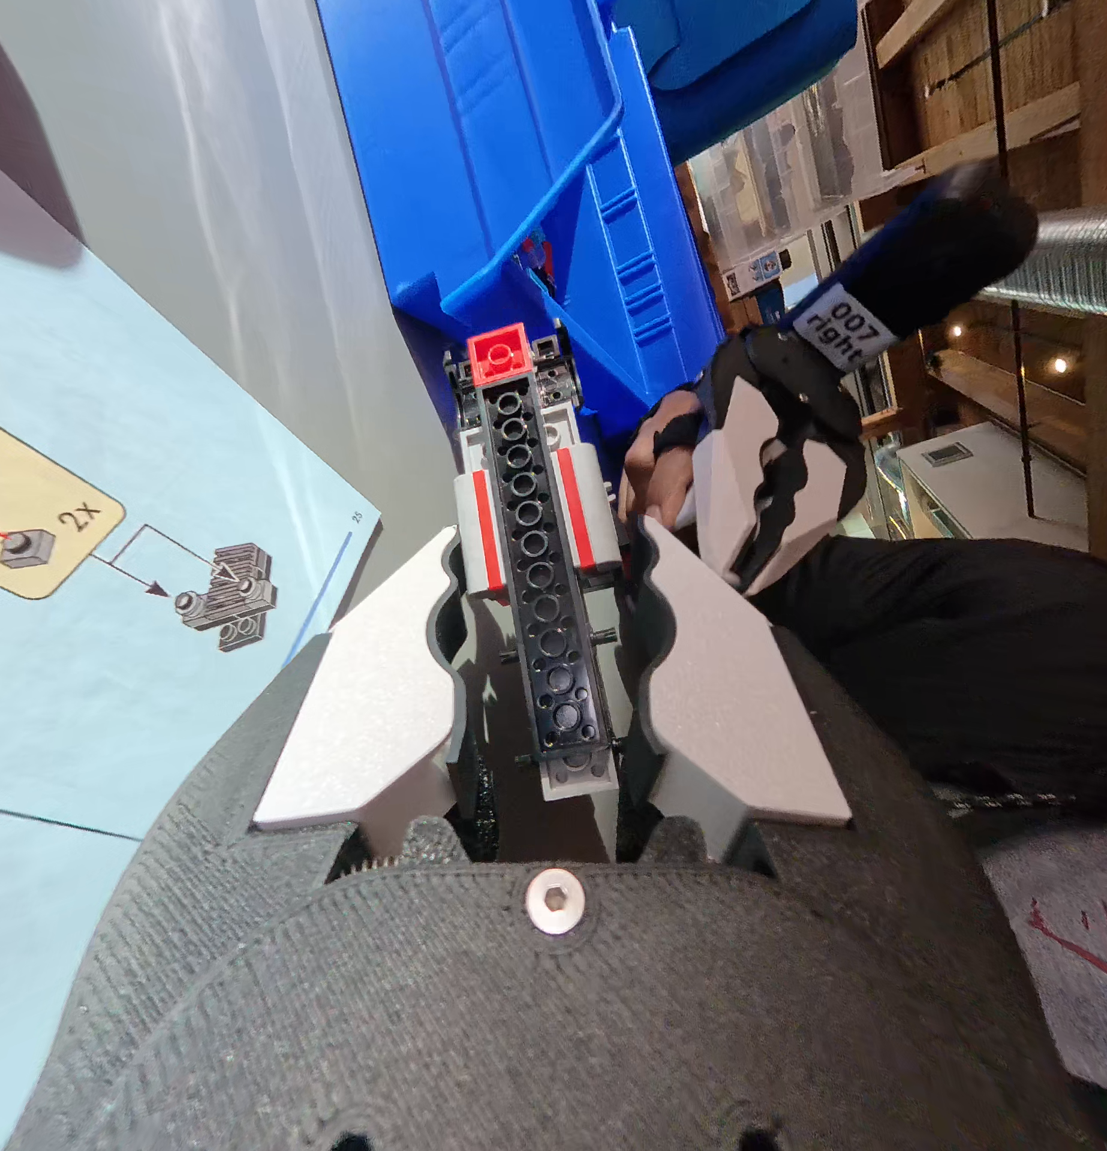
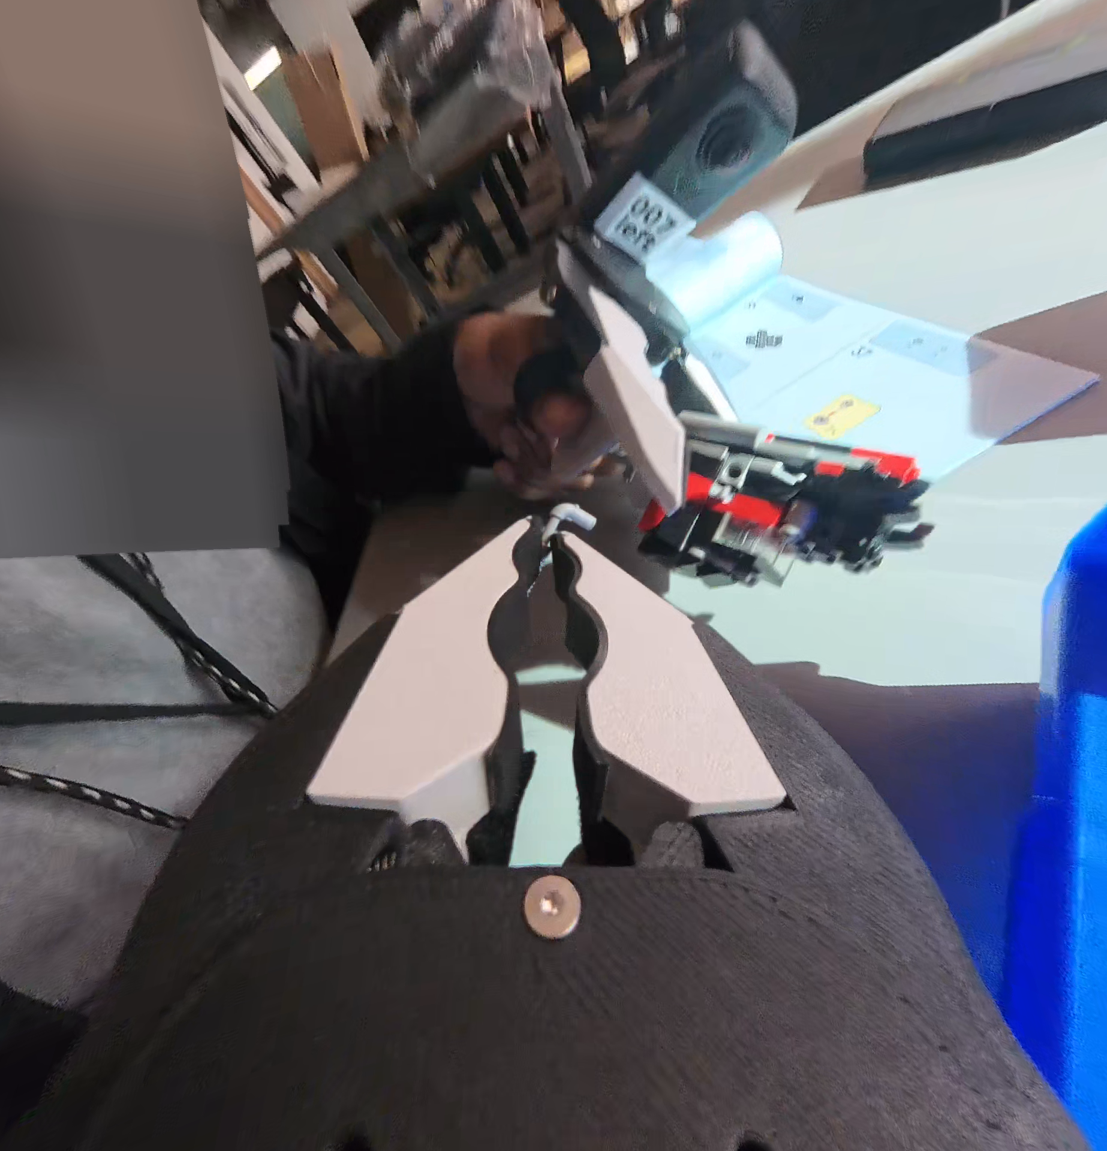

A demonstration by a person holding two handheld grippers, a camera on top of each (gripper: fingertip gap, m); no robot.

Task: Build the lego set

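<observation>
My left gripper [image 1: 548,529] is shut on the partly built lego model [image 1: 538,560], held in the air with its underside towards the camera: a long black plate, white and red side bricks, a red brick at the far end. In the right wrist view the left gripper [image 2: 666,492] holds the model [image 2: 788,511] above the table. My right gripper [image 2: 548,535] is shut on a small white bent piece [image 2: 568,516] at its tips, a short way left of the model. In the left wrist view the right gripper [image 1: 741,576] sits just right of the model, and its piece is hidden.
An open instruction booklet [image 1: 133,592] lies on the white table [image 1: 196,218]; it also shows in the right wrist view [image 2: 850,349]. A blue plastic bin [image 1: 507,156] stands behind the model and at the right edge of the right wrist view [image 2: 1068,778]. A person's hand [image 1: 657,461] and black sleeve are close by.
</observation>
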